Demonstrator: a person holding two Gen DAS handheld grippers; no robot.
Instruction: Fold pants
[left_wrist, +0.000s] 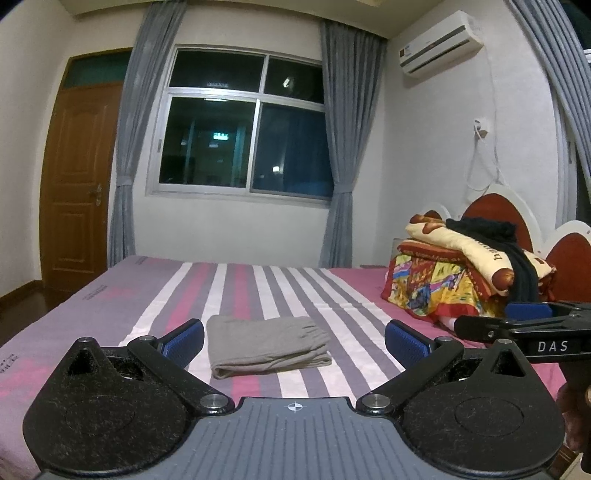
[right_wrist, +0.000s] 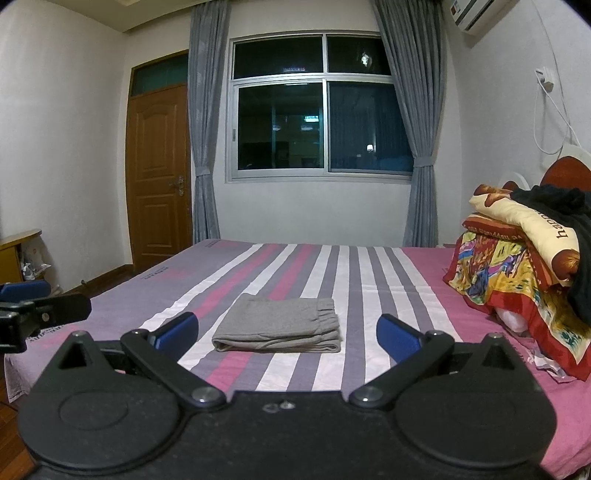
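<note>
Grey pants lie folded into a compact rectangle on the striped bed, seen again as the grey pants in the right wrist view. My left gripper is open, held above the bed's near edge with the pants ahead between its blue pads, not touching them. My right gripper is open too, likewise short of the pants and holding nothing. Each gripper shows at the edge of the other's view: the right gripper and the left gripper.
A pile of colourful folded bedding with a black garment draped over it sits by the red headboard on the right. A window with grey curtains and a wooden door lie beyond the bed.
</note>
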